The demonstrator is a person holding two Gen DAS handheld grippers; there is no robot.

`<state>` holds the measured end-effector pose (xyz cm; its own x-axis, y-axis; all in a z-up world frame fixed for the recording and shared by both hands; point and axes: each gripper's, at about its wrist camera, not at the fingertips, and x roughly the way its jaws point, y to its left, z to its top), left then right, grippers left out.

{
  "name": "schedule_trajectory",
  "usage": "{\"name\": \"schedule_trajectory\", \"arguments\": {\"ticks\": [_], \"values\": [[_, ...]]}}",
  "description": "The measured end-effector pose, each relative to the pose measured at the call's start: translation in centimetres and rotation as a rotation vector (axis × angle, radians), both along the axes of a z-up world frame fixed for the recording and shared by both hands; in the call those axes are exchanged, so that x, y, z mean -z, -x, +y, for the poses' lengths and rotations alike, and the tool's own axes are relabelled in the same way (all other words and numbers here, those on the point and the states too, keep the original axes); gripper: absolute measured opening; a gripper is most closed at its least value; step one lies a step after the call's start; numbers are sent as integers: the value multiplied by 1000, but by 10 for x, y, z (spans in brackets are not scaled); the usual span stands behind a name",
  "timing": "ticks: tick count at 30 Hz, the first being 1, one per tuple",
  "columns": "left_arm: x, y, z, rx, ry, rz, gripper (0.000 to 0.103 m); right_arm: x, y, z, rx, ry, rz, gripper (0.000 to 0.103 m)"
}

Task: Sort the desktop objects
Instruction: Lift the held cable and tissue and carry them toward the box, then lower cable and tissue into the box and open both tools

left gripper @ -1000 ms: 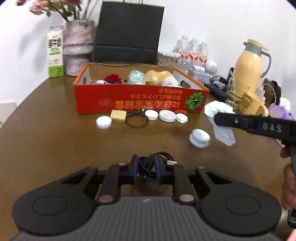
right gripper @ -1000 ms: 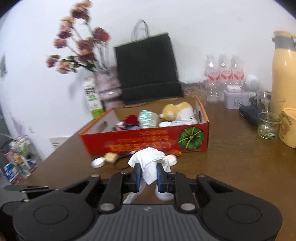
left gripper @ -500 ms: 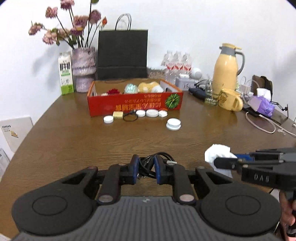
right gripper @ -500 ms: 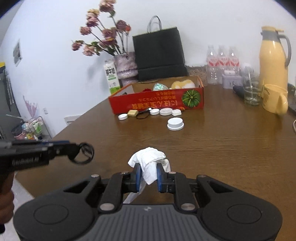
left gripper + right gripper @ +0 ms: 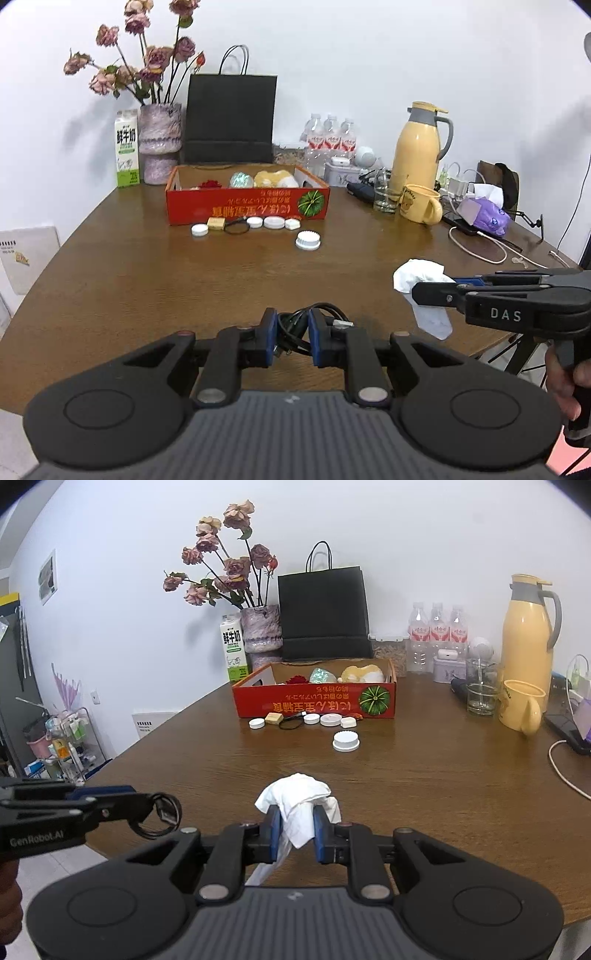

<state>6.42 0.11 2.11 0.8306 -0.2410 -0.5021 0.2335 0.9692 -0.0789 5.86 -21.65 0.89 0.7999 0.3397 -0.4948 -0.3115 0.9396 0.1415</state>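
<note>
**Both hand-held grippers loaded, held over near edge of table**

Left hand-held gripper (image 5: 291, 341) is clenched on a coiled black cable (image 5: 295, 325); blue pads pinch the bundle, a plug end sticks out to the right. Right hand-held gripper (image 5: 297, 829) is clenched on a crumpled white tissue (image 5: 299, 805), a tail of it hanging below the jaws. Both sit above the near edge of the brown wooden table (image 5: 147, 277), well apart from the red cardboard box (image 5: 247, 206) at the far side.

In front of the box, on the table: row of white caps (image 5: 273, 222), a small tan block (image 5: 216, 223), a black loop of cord (image 5: 236, 229), and a larger white ribbed lid (image 5: 308, 240) set a bit nearer. Inside the box: a red item, a shiny ball, a yellow plush (details too small).

Left wrist view only: the right gripper from the side with "DAS" lettering, the person's hand (image 5: 569, 384) on its grip, a purple tissue pack (image 5: 487, 216), white charging cable.

Right wrist view only: the left gripper from the side, cable loop dangling; a storage rack (image 5: 70, 738) on the floor left of the table.

Both views: yellow thermos (image 5: 528, 635), yellow mug (image 5: 522, 707), black paper bag (image 5: 323, 616), vase of dried roses (image 5: 260, 627), milk carton (image 5: 233, 648).
</note>
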Motion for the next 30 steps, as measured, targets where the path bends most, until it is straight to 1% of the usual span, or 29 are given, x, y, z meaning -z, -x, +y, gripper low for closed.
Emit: {"name": "schedule_trajectory", "arguments": {"ticks": [3, 6, 10, 12, 15, 18, 21, 26, 30], "values": [[1, -4, 4, -11, 3, -8, 18, 3, -4, 6, -15, 1, 7, 17], [6, -12, 7, -27, -18, -11, 18, 7, -12, 9, -15, 4, 29, 17], [10, -28, 15, -27, 29, 27, 18, 8, -25, 8, -1, -2, 41, 17], [8, -37, 19, -26, 32, 28, 18, 6, -36, 8, 4, -21, 42, 17], [3, -54, 26, -36, 19, 1, 18, 2, -55, 9, 12, -41, 27, 17], [-2, -80, 35, -76, 2, -18, 18, -1, -79, 8, 40, -71, 14, 17], [-14, -104, 41, -93, 3, -55, 18, -9, -106, 6, 48, -86, -7, 17], [-37, -143, 44, -83, 1, -136, 18, -22, -147, 4, 51, -76, -60, 18], [-54, -187, 49, -50, 10, -161, 18, -35, -190, 4, 21, -87, -80, 18]]}}
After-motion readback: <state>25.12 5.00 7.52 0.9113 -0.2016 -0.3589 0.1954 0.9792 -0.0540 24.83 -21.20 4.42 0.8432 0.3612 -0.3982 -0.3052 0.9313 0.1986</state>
